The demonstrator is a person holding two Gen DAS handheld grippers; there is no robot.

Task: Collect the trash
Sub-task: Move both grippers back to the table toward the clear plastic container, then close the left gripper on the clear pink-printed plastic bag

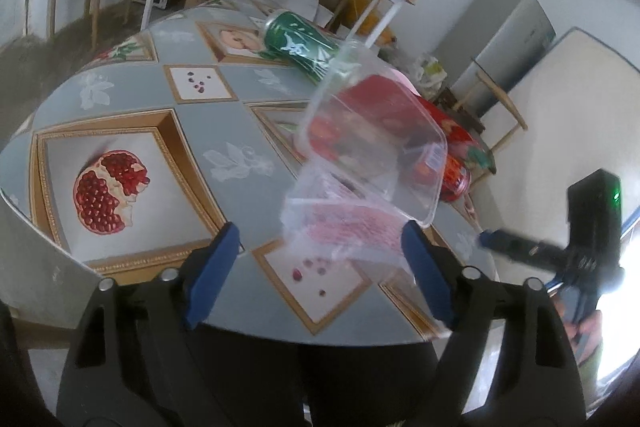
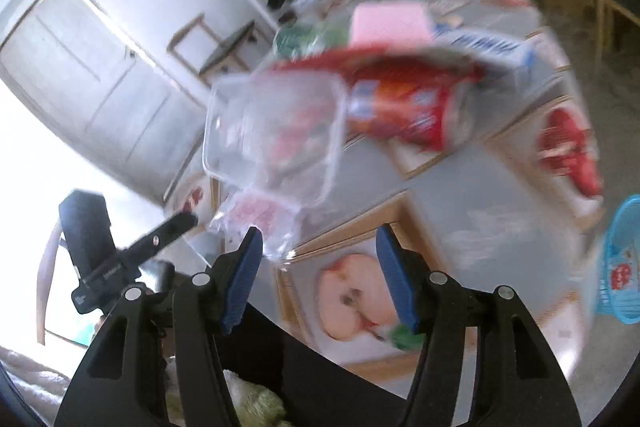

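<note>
Your left gripper (image 1: 320, 275) has its blue jaws spread wide and grasping nothing, its right pad just beside the crumpled clear plastic wrap (image 1: 340, 223) that lies on the near part of the fruit-patterned round table (image 1: 224, 123), under the tilted clear plastic food box (image 1: 372, 143). Your right gripper (image 2: 320, 275) is likewise released and empty, its view blurred. Centre the wrap between the left pads before clenching, then carry it toward the light-blue slatted basket (image 2: 620, 267) at the table's right edge.

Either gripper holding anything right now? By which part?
Nothing looks held. The left gripper and right gripper both stand open; the clear container sits ahead of them, unclamped.
</note>
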